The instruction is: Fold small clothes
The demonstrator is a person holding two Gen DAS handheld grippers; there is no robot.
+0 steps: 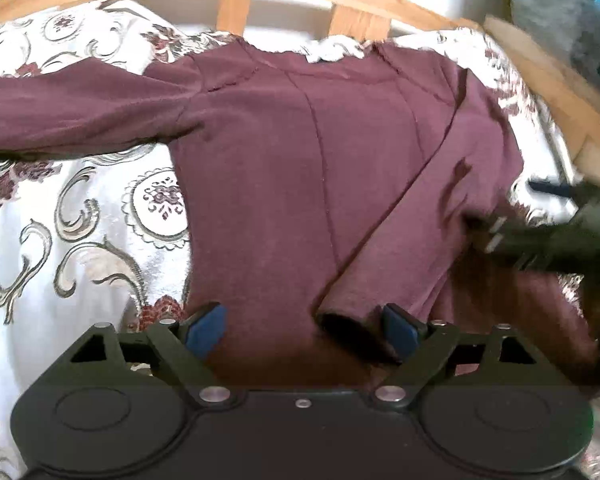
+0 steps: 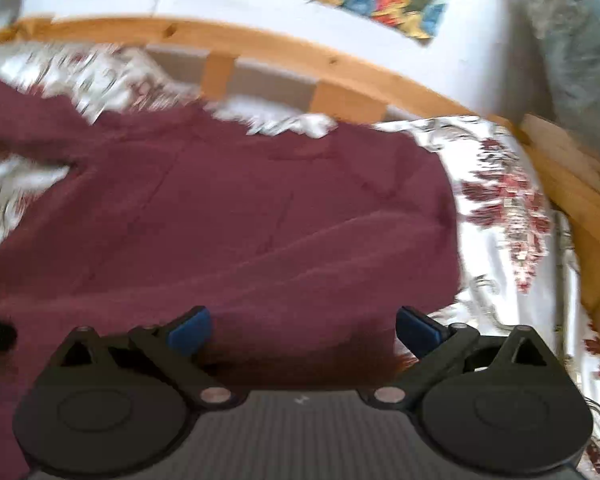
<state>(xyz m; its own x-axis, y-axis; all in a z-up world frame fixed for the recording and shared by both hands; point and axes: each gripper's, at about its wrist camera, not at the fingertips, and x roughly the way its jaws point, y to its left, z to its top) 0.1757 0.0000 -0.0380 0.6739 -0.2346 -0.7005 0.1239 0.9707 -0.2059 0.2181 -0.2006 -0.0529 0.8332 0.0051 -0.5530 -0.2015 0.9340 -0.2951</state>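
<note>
The maroon top (image 1: 284,152) lies flat ahead of your grippers, one sleeve folded across it, cuff (image 1: 342,320) just inside your left gripper (image 1: 304,330). Both left and right gripper (image 2: 304,330) stand spread, pinching nothing, though the right view is blurred. Patterned bedspread (image 1: 60,220) beneath.
</note>
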